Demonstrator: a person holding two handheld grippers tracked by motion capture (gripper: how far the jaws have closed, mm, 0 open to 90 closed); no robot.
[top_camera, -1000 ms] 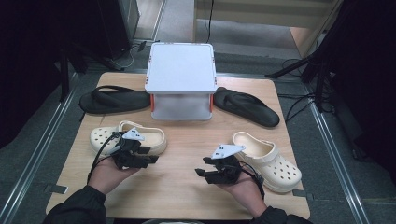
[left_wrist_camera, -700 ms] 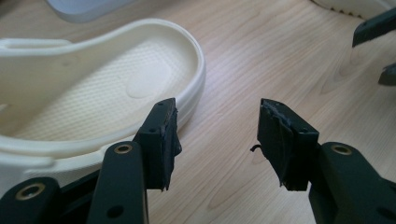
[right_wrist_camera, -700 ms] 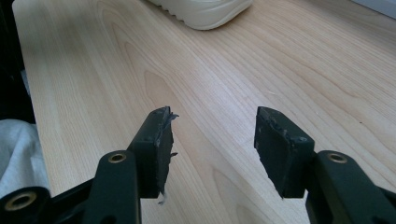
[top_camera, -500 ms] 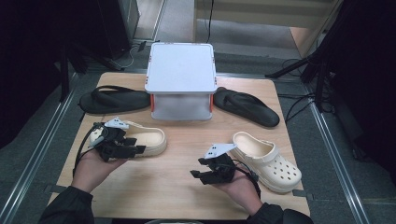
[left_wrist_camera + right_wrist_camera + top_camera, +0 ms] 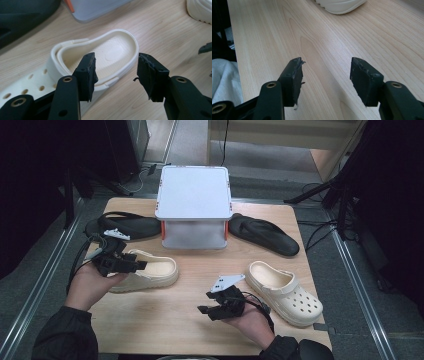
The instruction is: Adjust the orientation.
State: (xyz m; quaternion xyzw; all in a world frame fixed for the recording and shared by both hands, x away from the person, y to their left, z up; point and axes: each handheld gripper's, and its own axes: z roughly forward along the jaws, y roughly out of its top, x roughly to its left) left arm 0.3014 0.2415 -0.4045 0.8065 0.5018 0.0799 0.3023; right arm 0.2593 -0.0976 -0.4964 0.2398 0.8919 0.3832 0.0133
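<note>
A cream clog [image 5: 155, 270] lies at the left of the wooden table [image 5: 165, 320], its heel strap and footbed [image 5: 112, 47] just below my left gripper [image 5: 137, 265]. This gripper [image 5: 116, 67] hovers over the clog's toe half with its jaws open and nothing between them. A second cream clog [image 5: 285, 290] rests at the right. Beside it, near the front edge, my right gripper [image 5: 202, 311] points left over bare wood. Its jaws [image 5: 325, 72] have just been opening, stand wide and hold nothing.
A white lidded box [image 5: 194, 200] with orange latches stands at the back centre. One black flip-flop [image 5: 125, 225] lies to its left and another [image 5: 265, 237] to its right. A cream sole edge [image 5: 339, 5] shows far ahead of the right gripper.
The left hand has lifted and drawn back to the left, from over the clog's middle to its toe end. The right hand has hardly moved and its jaws have widened.
</note>
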